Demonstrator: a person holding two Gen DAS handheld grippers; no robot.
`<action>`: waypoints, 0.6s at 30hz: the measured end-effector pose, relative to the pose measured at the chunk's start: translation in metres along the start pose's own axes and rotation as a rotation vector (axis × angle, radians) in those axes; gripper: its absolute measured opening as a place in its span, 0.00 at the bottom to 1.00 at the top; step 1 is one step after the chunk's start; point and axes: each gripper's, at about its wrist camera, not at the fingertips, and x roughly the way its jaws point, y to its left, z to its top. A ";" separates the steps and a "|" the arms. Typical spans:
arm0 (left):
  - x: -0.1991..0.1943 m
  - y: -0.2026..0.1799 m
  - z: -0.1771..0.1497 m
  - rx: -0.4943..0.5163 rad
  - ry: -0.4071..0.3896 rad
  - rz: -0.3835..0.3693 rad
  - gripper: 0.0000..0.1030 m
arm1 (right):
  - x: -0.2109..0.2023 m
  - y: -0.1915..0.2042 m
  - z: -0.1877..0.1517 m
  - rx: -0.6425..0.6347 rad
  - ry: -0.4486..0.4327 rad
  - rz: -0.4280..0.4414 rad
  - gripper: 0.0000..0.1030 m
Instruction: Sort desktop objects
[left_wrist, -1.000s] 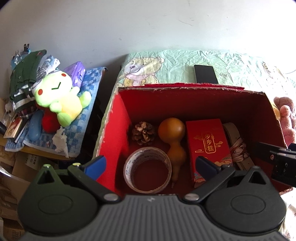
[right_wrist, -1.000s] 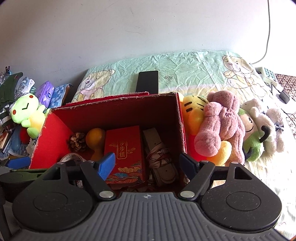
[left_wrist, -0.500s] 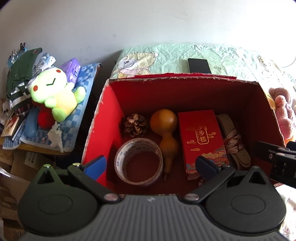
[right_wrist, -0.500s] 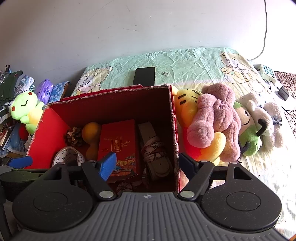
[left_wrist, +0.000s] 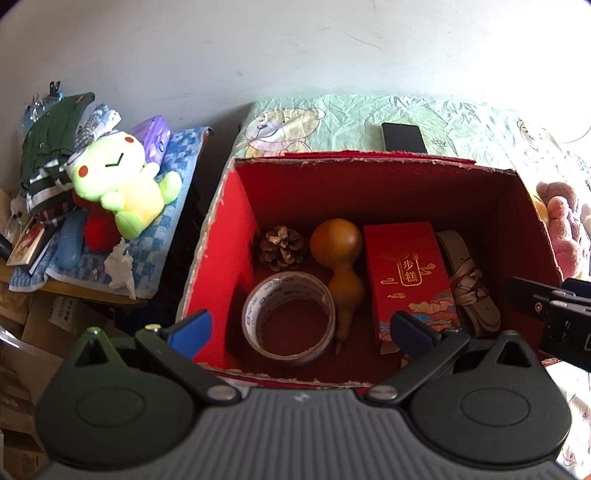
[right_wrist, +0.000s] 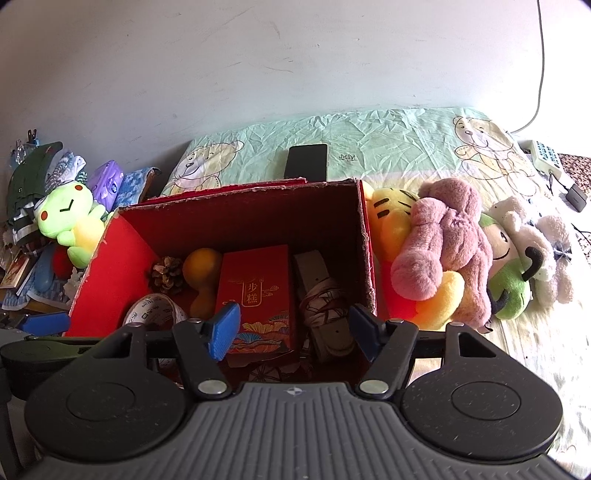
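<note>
Both tongs hover at the near rim of a red box, each spread wide with nothing between its blue-padded tips. Ahead of the left tongs, the left view looks steeply down into the box and shows its whole floor: a tape roll lies just beyond the tips, a pine cone sits farther off toward the left wall, a brown gourd lies beside the roll with its stem pointing back at the tongs, a red packet lies to the right of the gourd, and a folded strap rests against the right wall. The right tongs see the same box lower and from the right, so the tape roll is half hidden behind their left finger. Only this view shows the heap of soft toys pressed against the box's outer right wall and a remote far off to the right. A black phone lies on the bear-print sheet beyond the box in both views. The green plush, well left of the left tongs, is much clearer in the left view, lying on a blue checked cloth.
</note>
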 end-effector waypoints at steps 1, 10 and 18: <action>-0.001 0.001 0.001 -0.003 -0.001 0.002 0.99 | 0.000 0.000 0.000 0.000 0.001 0.000 0.67; -0.001 -0.004 -0.001 0.004 0.014 -0.008 0.99 | 0.001 -0.001 -0.005 -0.009 0.017 -0.003 0.67; 0.003 -0.006 -0.002 0.012 0.024 -0.002 0.99 | 0.006 -0.001 -0.003 -0.003 0.031 -0.032 0.66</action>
